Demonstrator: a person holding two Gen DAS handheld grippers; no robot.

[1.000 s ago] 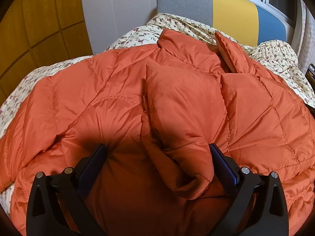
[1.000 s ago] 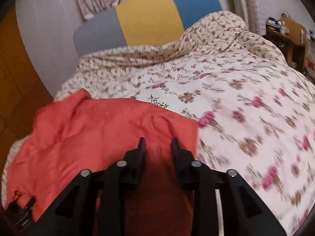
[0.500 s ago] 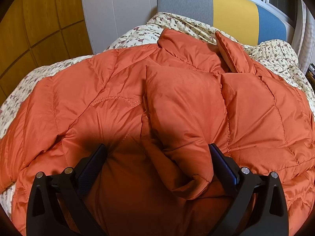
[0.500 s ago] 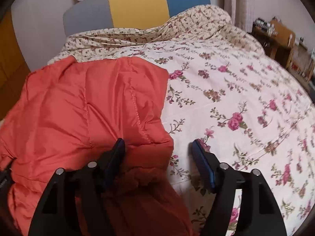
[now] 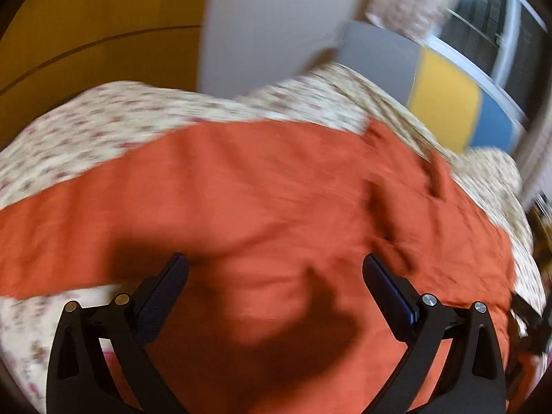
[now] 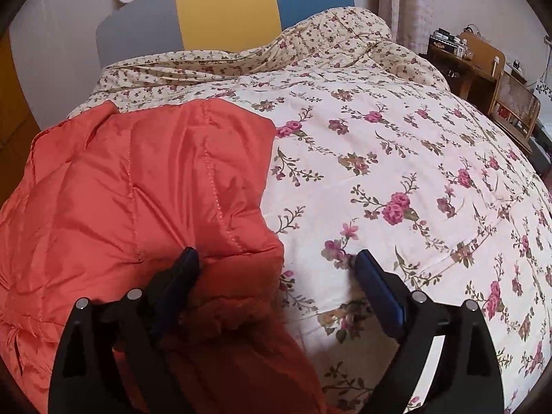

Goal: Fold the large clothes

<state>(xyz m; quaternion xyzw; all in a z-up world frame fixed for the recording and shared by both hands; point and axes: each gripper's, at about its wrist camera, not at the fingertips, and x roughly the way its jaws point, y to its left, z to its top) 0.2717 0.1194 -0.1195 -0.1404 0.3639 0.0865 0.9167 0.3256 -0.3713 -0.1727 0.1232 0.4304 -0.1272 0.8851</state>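
Left wrist view is smeared by motion, so the orange jacket's [image 5: 262,200] seams and folds blur out; it lies across the floral quilt [image 5: 103,117], its long axis running left to right. Its lower edge is cut off. Left gripper [image 5: 276,269] stands wide, nothing clamped. Right gripper [image 6: 276,262] has just been opening; jacket edge lies loose between.

Bed with floral quilt [image 6: 396,158] lying ahead of the gripper; grey, yellow and blue headboard [image 6: 224,10] standing beyond it against a pale wall [image 6: 58,34]. Wooden desk [image 6: 462,65] and chair [image 6: 514,107] sitting far right. Curtain [image 6: 410,0] hanging behind.
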